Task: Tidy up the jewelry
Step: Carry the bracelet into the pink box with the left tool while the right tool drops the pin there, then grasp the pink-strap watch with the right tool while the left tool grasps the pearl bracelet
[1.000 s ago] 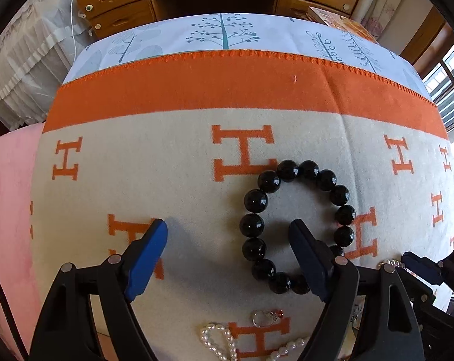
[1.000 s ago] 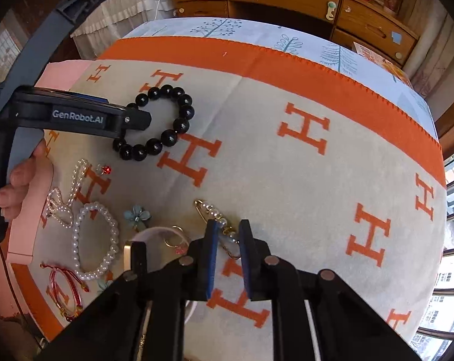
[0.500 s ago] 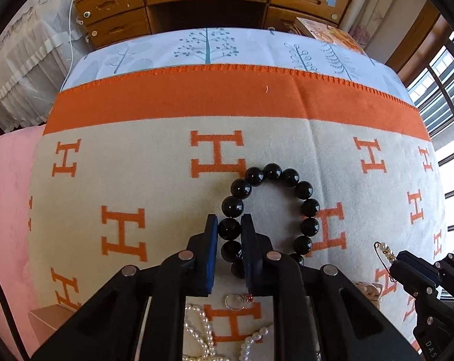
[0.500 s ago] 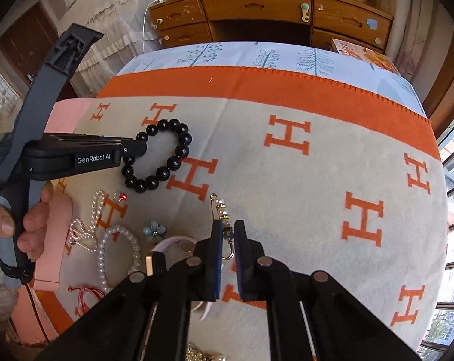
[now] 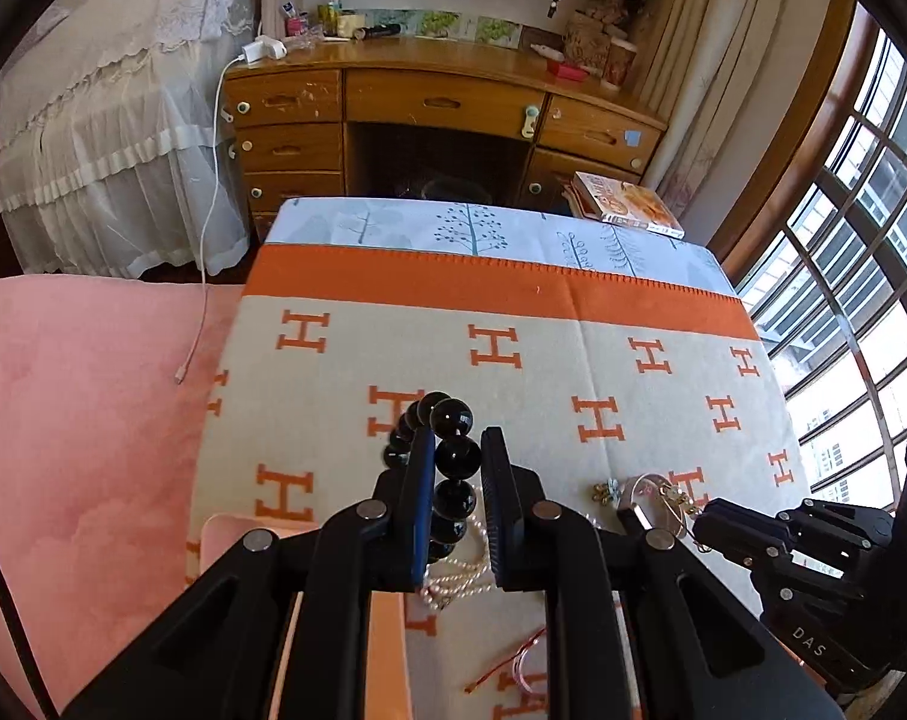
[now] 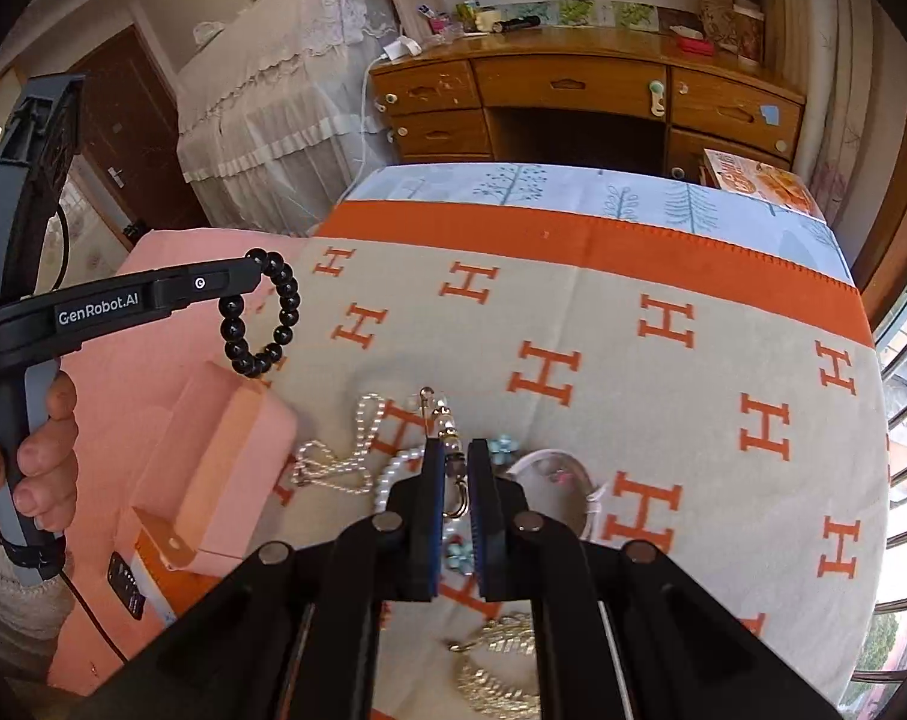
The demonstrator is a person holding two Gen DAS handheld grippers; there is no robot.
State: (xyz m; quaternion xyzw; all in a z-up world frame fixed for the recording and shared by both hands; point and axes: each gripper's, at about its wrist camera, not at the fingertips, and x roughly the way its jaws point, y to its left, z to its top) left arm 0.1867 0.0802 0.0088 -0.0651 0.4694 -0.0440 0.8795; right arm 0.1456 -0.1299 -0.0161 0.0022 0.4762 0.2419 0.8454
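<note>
My left gripper [image 5: 457,441] is shut on a black bead bracelet [image 5: 455,457], which hangs lifted above the orange-and-beige blanket [image 5: 549,372]. In the right wrist view that bracelet [image 6: 285,315] dangles from the left gripper [image 6: 254,269] over a pink jewelry box [image 6: 225,450]. My right gripper [image 6: 455,450] is shut on a small gold pin with pearls [image 6: 442,417], raised off the blanket. A pearl chain [image 6: 357,450], a pearl bracelet [image 6: 393,474], a round clear dish [image 6: 549,471] and a gold chain [image 6: 501,672] lie below.
A hand [image 6: 39,456] grips the left tool's handle. Past the blanket's far edge stands a wooden desk [image 5: 441,114], with a book [image 5: 627,204] at the back right. On the left are a lace-covered bed [image 5: 105,138] and a pink cover [image 5: 81,420]; windows are on the right.
The left gripper shut on the black bracelet and lifted it off the blanket. The right gripper rose with the pin. Both views now sit higher and show more of the room.
</note>
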